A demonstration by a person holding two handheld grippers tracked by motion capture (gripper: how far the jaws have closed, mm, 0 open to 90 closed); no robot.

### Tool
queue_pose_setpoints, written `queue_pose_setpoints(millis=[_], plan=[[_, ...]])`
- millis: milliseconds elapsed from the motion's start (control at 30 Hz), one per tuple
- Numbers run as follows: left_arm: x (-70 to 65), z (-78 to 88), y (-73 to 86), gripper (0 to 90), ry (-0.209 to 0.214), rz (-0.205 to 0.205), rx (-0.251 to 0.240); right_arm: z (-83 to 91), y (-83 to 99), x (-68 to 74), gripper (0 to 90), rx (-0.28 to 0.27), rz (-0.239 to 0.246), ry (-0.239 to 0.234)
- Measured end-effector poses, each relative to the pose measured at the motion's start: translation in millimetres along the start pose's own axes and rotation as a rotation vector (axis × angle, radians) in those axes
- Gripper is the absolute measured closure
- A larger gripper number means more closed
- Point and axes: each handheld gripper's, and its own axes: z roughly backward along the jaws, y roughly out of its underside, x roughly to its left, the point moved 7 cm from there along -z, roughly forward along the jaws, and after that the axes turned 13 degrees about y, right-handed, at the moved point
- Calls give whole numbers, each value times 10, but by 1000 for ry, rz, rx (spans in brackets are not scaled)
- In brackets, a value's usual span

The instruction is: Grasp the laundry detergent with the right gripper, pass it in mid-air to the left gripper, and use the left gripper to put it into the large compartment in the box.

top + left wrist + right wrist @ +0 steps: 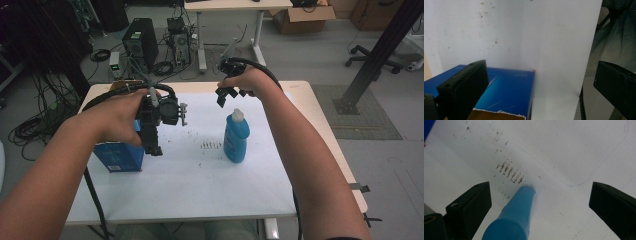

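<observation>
Jaws of both grippers stand wide apart with nothing clamped between them. Two grippers are in play, one in each of the person's two hands, each trailing one black cable.

In the high view the left gripper (156,149) hangs above the counter (200,190) with its tips pointing down, right beside the one blue box (119,156) that sits near the counter's left edge. In the left gripper view its two black jaws frame the blue box (509,92) below; the box sits nearer the left jaw, its torn cardboard flap showing at the bottom, and neither jaw touches it.

The right gripper (226,95) is held higher, above and just behind the one blue bottle (236,137), which stands upright on the counter to the right of the middle, with a single white cap on top. In the right gripper view the blue bottle (515,216) rises between the two released jaws, closer to the left one, with clear space on either side.

One white sheet (200,150) covers most of the counter; a cluster of short dark marks (211,145) lies on it just left of the bottle.

Box and bottle stand well apart from each other.
</observation>
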Motion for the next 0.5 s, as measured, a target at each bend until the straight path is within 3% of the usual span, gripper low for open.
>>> queue_pose_setpoints(millis=[500], plan=[[-33, -2, 19, 2, -5, 6, 3, 135, 80, -85, 44, -38, -10, 1]])
